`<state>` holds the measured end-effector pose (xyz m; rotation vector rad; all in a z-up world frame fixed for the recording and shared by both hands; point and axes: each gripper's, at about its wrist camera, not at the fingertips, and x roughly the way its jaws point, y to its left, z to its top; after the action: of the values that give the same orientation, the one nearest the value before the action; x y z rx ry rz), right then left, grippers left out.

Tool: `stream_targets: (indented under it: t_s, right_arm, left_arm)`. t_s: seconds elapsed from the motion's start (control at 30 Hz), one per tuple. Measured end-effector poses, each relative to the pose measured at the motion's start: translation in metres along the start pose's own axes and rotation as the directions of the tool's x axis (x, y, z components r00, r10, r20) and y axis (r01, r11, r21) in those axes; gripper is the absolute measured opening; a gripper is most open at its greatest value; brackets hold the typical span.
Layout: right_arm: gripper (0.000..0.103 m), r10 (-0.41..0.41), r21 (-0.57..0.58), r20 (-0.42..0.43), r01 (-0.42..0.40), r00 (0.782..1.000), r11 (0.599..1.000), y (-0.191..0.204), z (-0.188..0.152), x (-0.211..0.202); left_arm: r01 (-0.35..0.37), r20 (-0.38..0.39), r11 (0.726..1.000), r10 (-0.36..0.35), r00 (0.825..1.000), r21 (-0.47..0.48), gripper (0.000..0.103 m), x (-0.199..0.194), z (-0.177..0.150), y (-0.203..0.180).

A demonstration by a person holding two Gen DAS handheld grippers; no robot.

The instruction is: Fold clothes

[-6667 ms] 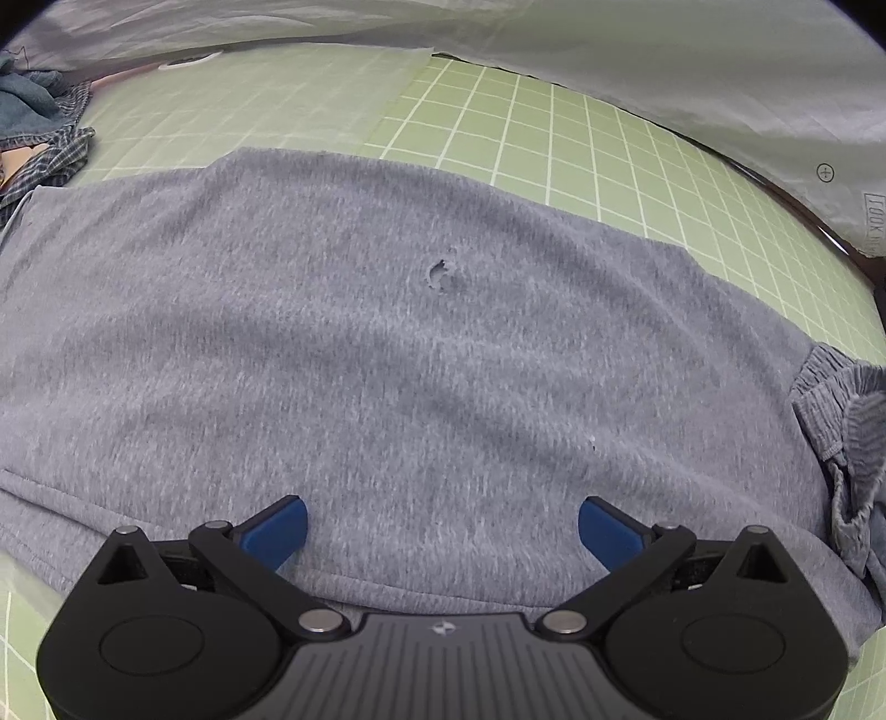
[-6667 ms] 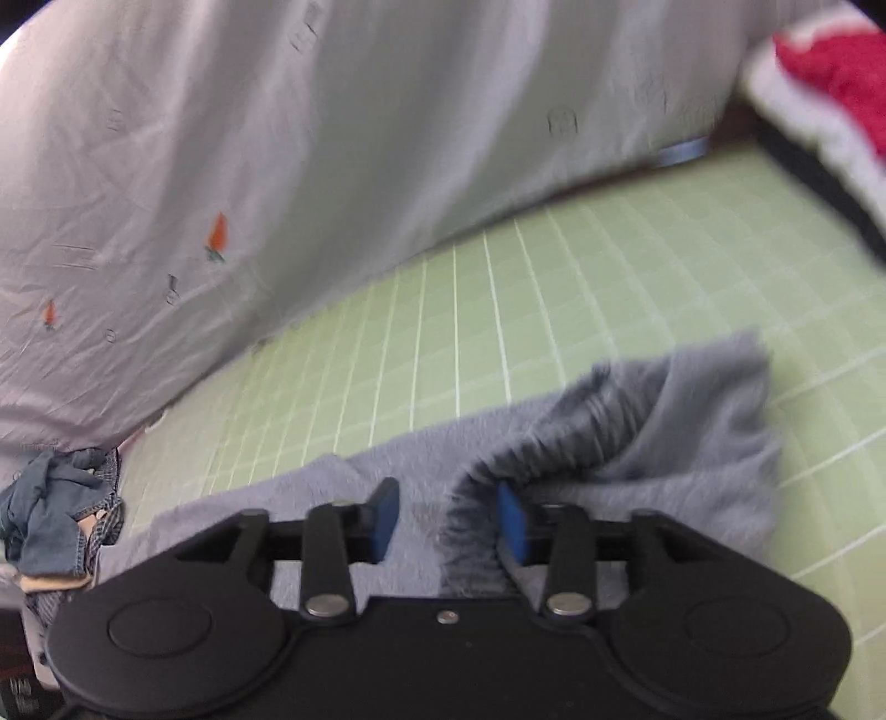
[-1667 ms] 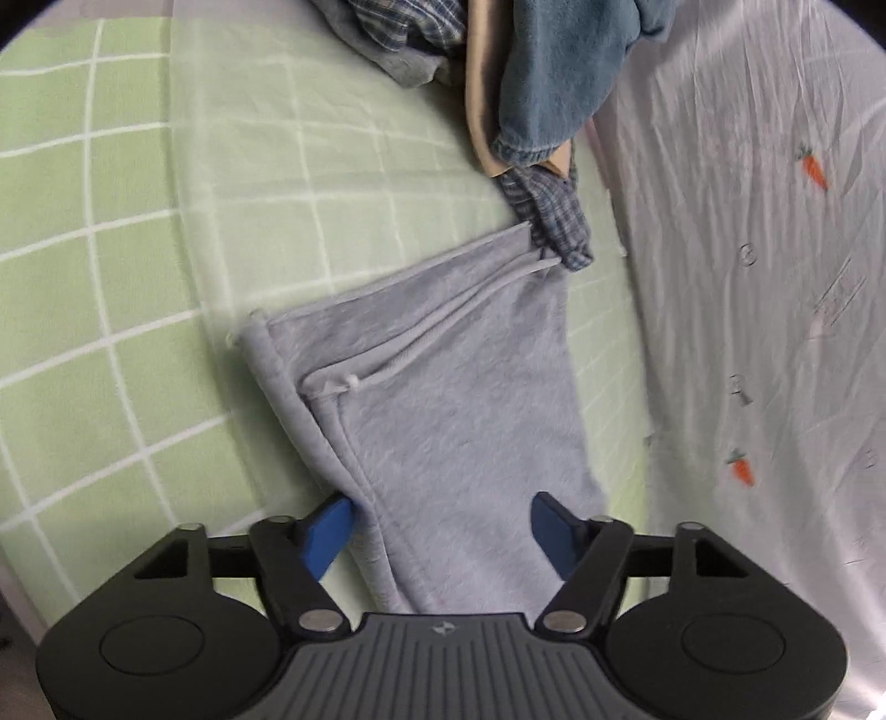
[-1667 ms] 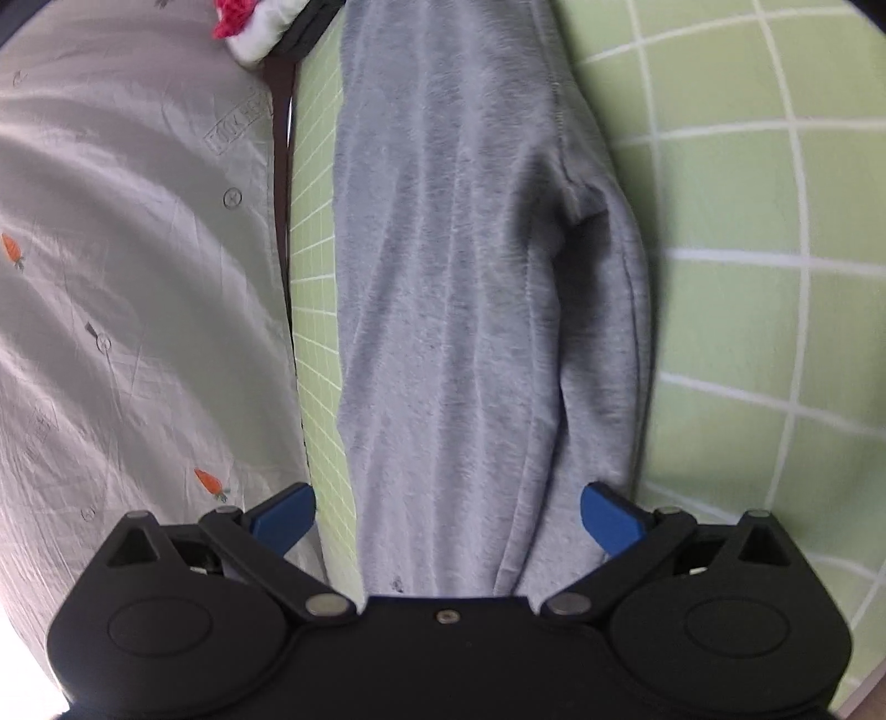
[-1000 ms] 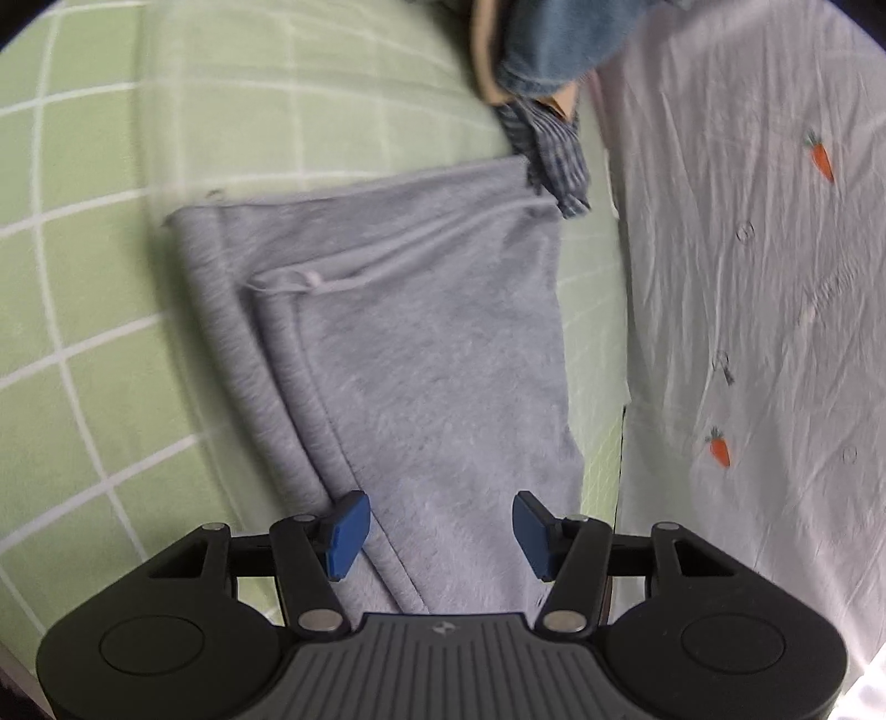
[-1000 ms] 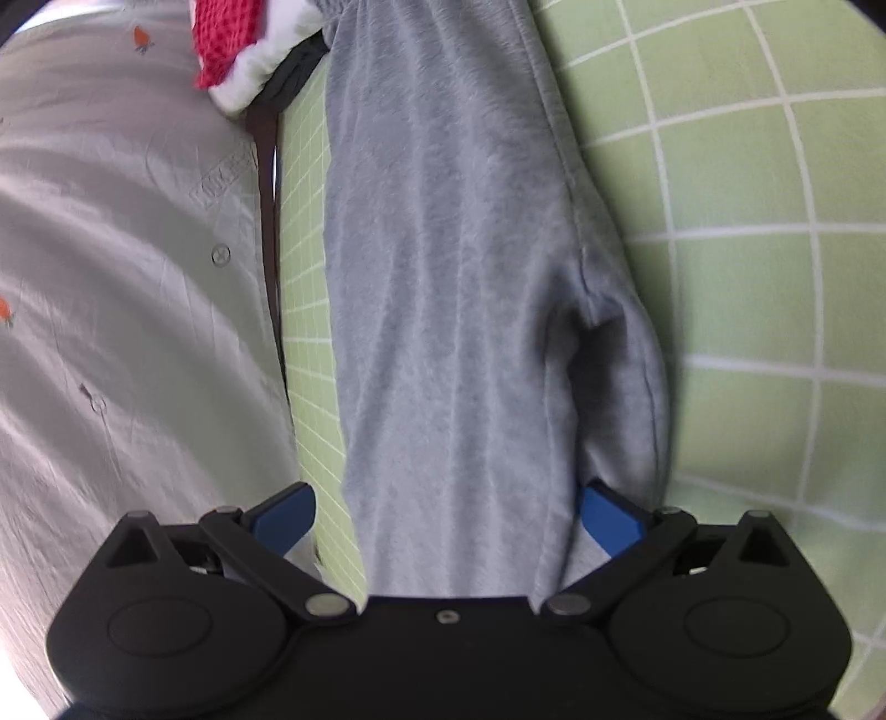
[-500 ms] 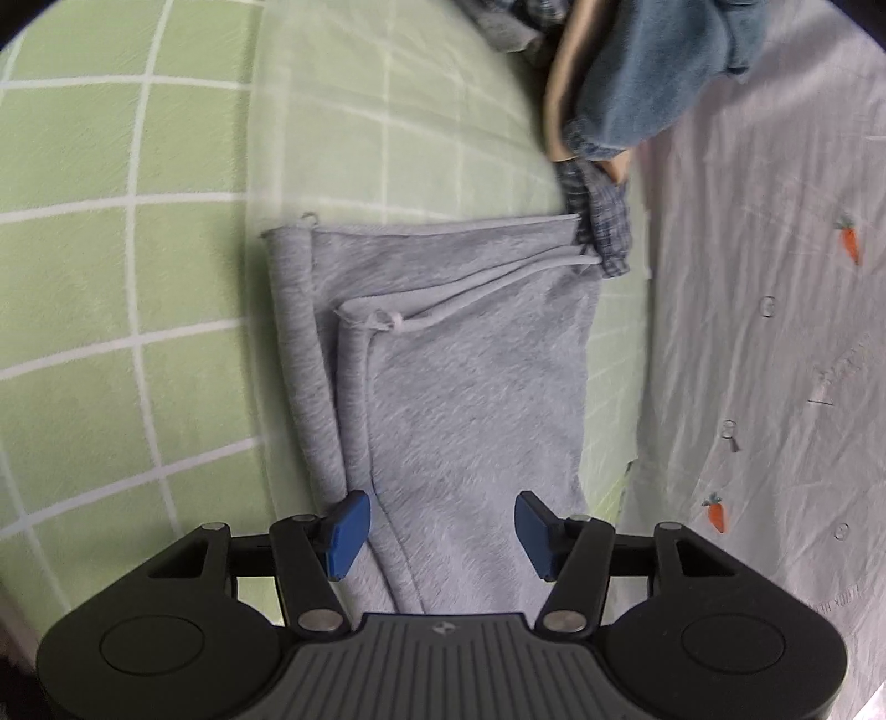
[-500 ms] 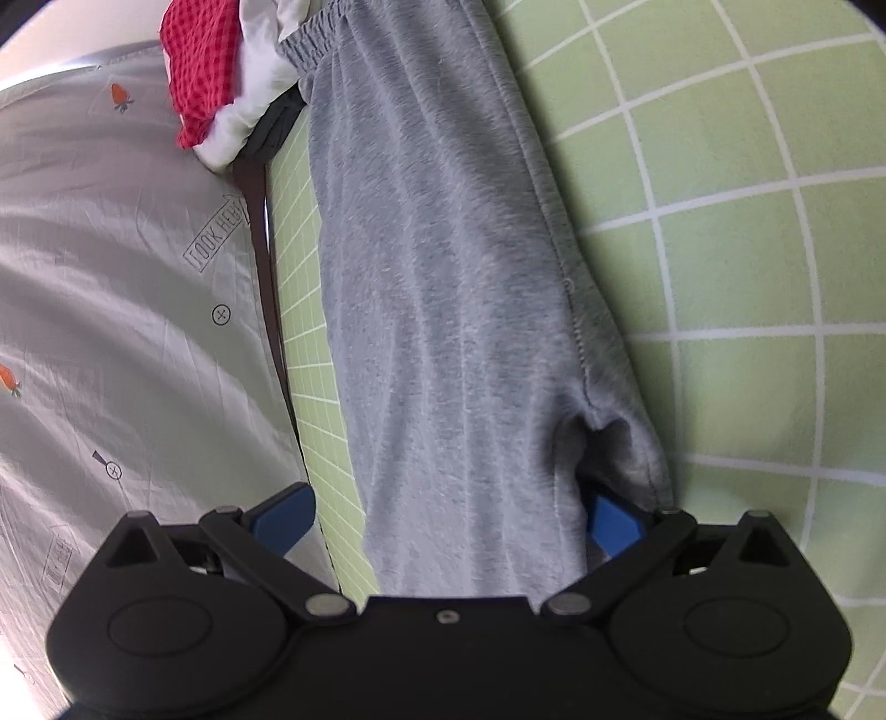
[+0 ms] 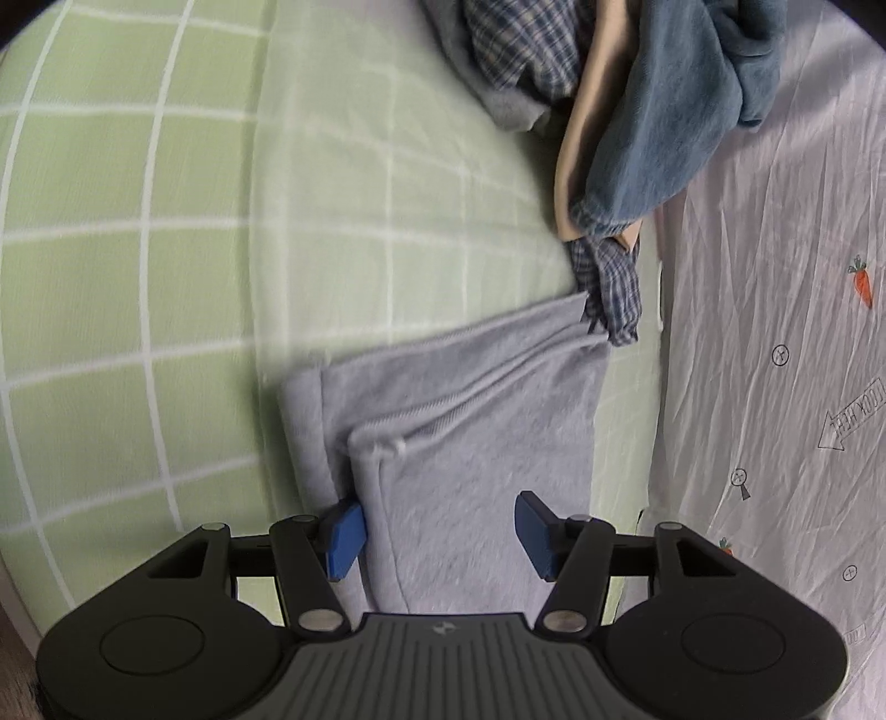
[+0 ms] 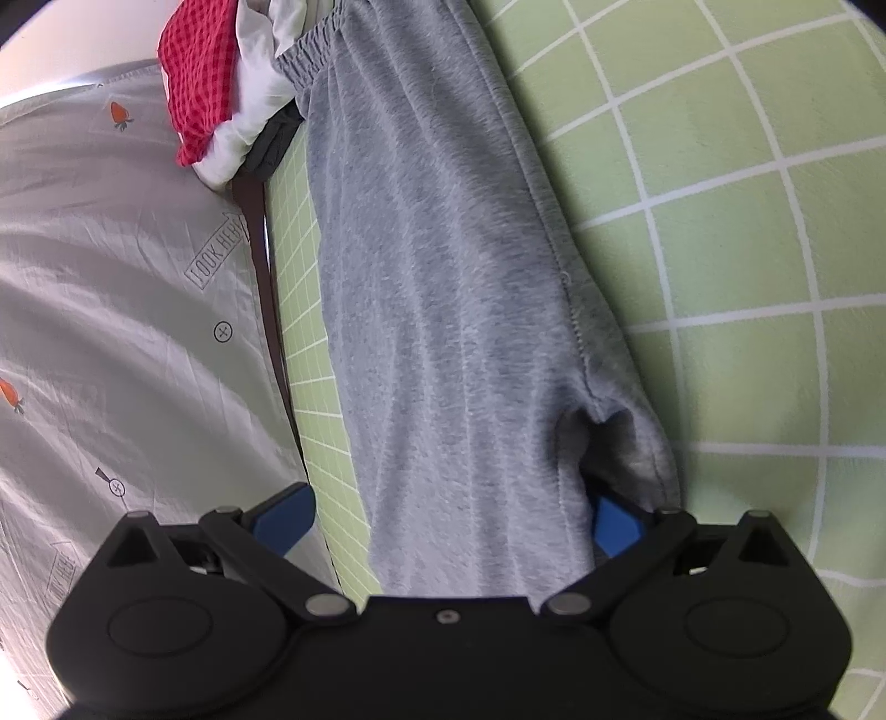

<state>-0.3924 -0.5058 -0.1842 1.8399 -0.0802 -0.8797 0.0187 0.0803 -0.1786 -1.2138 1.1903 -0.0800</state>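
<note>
1. Looking down both wrist views, I see the grey sweatpants (image 10: 443, 310) lying doubled lengthwise as a long strip on the green grid mat (image 10: 747, 166), which covers the desk.
2. Left claw (image 9: 437, 529) is spread, straddling the cuff end of the strip in the lower centre of its frame; its left blue pad sits against the folded edge, nothing pinched.
3. Right claw (image 10: 448, 518) is spread wide over the other stretch of the strip; its right pad is tucked under a loose pucker of cloth at lower right. Elastic waistband (image 10: 310, 41) shows at upper centre.
4. Step, as I judge it: the lengthwise fold lies made; both claws look set to pinch the edges for a crosswise fold or a straightening tug. I can't tell which.
5. Next move needs both layers caught together, or the top one will slide.
6. Around: a heap of blue and plaid clothes (image 9: 637, 111) at upper right touches the cuff corner and could snag. Red-checked cloth pile (image 10: 205, 94) sits just beside the waistband. Carrot-print sheet (image 9: 775, 332) runs along the mat edge.
</note>
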Motion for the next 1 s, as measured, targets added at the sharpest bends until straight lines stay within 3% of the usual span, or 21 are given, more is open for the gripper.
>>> stream_targets:
  t_s: [0.1,0.13,0.2,0.23,0.3,0.37,0.53,0.67,0.73,0.83,0.9,0.93,0.97,1.0]
  right_arm:
    - [0.102,-0.011,-0.023,0.0,0.011,1.0,1.0,0.003,0.0,0.0]
    - [0.099,-0.035,-0.044,0.011,0.035,0.999,0.998,0.006,-0.001,-0.001]
    - [0.071,-0.078,-0.12,0.028,0.081,0.997,0.989,0.014,-0.002,-0.002]
    - [0.063,-0.097,-0.173,0.035,0.102,0.995,0.98,0.02,-0.002,-0.002]
    - [0.03,-0.123,-0.257,0.048,0.131,0.991,0.958,0.028,-0.003,-0.002]
    - [0.006,-0.108,-0.274,0.051,0.118,0.993,0.954,0.031,-0.002,-0.004]
    - [0.003,-0.038,-0.334,0.085,0.064,0.996,0.94,0.041,-0.004,-0.028]
    - [0.003,0.007,-0.395,0.115,0.04,0.993,0.918,0.048,-0.006,-0.057]
    - [0.003,-0.005,-0.437,0.13,0.062,0.991,0.897,0.049,-0.006,-0.068]
    - [0.006,-0.164,-0.505,0.113,0.199,0.98,0.84,0.037,-0.005,-0.055]
    - [0.024,-0.266,-0.521,0.097,0.276,0.959,0.807,0.028,-0.008,-0.043]
    - [0.033,-0.314,-0.53,0.09,0.312,0.945,0.788,0.024,-0.01,-0.038]
    - [0.039,-0.316,-0.552,0.096,0.315,0.944,0.772,0.026,-0.015,-0.038]
    - [0.053,-0.318,-0.573,0.102,0.317,0.943,0.756,0.028,-0.019,-0.038]
  left_arm:
    - [-0.025,0.01,0.998,0.024,1.0,0.058,0.053,0.001,0.001,-0.005]
    - [-0.046,0.019,0.996,0.045,0.999,0.08,0.042,0.001,0.001,-0.007]
    - [-0.086,0.041,0.989,0.082,0.996,0.121,0.014,0.001,0.0,-0.01]
    - [-0.1,0.057,0.985,0.093,0.994,0.139,0.0,0.0,0.0,-0.01]
    - [-0.119,0.087,0.978,0.106,0.991,0.172,0.001,-0.001,0.0,-0.012]
    - [-0.104,0.109,0.974,0.083,0.991,0.203,0.001,-0.005,0.001,-0.017]
    - [-0.019,0.157,0.975,-0.016,0.987,0.222,0.001,-0.029,0.009,-0.033]
    - [0.038,0.199,0.958,-0.098,0.975,0.285,0.001,-0.065,0.003,-0.048]
    - [-0.008,0.212,0.941,-0.068,0.975,0.339,0.001,-0.071,0.0,-0.047]
    - [-0.191,0.258,0.892,0.087,0.962,0.41,0.003,-0.054,-0.003,-0.036]
    - [-0.276,0.266,0.867,0.175,0.948,0.415,0.006,-0.046,-0.002,-0.024]
    - [-0.297,0.27,0.864,0.196,0.943,0.406,0.016,-0.046,-0.003,-0.02]
    - [-0.297,0.271,0.865,0.197,0.942,0.405,0.031,-0.048,-0.004,-0.017]
    - [-0.297,0.271,0.861,0.195,0.943,0.413,0.039,-0.049,-0.005,-0.016]
